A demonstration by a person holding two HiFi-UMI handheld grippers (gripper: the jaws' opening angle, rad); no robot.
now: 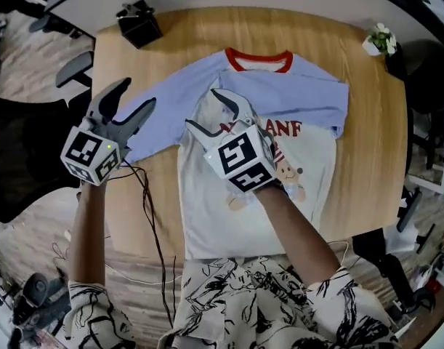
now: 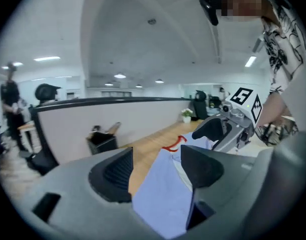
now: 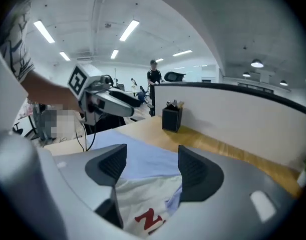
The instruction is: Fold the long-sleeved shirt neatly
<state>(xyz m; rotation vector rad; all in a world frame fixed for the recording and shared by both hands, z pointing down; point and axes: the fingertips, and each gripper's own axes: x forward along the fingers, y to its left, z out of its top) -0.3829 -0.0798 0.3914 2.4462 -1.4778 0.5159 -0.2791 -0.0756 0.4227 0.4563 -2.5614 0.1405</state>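
The long-sleeved shirt (image 1: 251, 173) lies flat on the wooden table (image 1: 367, 166), with a white body, pale blue sleeves, a red collar (image 1: 258, 62) and red lettering over a bear print. One sleeve (image 1: 171, 115) stretches out to the left. The other is folded in at the right (image 1: 323, 104). My left gripper (image 1: 138, 93) hovers open over the left sleeve's end with nothing between its fingers; the blue cloth (image 2: 163, 194) shows below its jaws. My right gripper (image 1: 202, 107) hangs open and empty above the chest, over white and blue cloth (image 3: 147, 199).
A black pen holder (image 1: 139, 22) stands at the table's far left corner and a small potted plant (image 1: 380, 41) at the far right. A black cable (image 1: 152, 217) runs over the table's left front. Office chairs (image 1: 69, 67) stand to the left.
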